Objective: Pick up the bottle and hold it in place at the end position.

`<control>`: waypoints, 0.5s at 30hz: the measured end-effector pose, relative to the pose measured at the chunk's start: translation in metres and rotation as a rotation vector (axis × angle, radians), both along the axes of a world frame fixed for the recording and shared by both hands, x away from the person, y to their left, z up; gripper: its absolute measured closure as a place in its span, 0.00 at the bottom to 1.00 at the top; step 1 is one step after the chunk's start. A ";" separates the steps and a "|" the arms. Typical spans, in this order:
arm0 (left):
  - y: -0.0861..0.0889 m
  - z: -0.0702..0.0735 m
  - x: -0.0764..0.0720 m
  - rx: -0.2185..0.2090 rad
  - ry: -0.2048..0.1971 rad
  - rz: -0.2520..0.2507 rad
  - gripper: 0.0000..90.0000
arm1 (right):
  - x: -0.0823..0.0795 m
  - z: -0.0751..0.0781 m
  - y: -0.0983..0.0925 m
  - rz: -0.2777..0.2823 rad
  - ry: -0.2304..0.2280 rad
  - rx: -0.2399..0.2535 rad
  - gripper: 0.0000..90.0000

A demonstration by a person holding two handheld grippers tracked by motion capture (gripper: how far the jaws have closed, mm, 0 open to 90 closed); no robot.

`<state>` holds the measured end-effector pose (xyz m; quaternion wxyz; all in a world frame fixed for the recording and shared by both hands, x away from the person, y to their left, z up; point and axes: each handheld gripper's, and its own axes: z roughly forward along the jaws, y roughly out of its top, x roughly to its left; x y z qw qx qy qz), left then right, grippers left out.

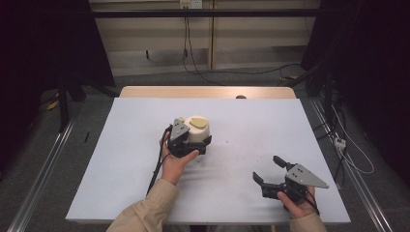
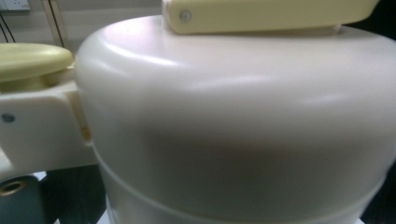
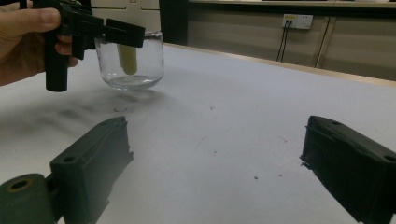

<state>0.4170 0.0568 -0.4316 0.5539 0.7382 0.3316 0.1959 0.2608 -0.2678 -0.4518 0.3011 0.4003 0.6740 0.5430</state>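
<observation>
Clamping my left gripper (image 1: pixel 199 141) on the cream-topped glass jar (image 1: pixel 197 129), I judge it fragile and slick, best held by its plastic top; my right gripper (image 1: pixel 269 170) rests released.

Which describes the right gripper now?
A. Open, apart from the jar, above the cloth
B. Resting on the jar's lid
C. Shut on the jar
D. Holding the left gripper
A: in the high view the right gripper has its jaws spread with nothing between them, well away from the jar, which the left gripper is at; its own view shows bare cloth between the jaws.
</observation>
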 end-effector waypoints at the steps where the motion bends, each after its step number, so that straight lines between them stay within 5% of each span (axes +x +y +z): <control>1: -0.001 0.001 0.000 0.004 -0.003 -0.001 0.06 | 0.000 0.000 0.000 0.000 -0.001 0.000 0.08; 15: -0.008 0.001 0.007 0.019 -0.006 0.010 0.06 | 0.000 0.000 0.000 0.002 -0.002 0.002 0.08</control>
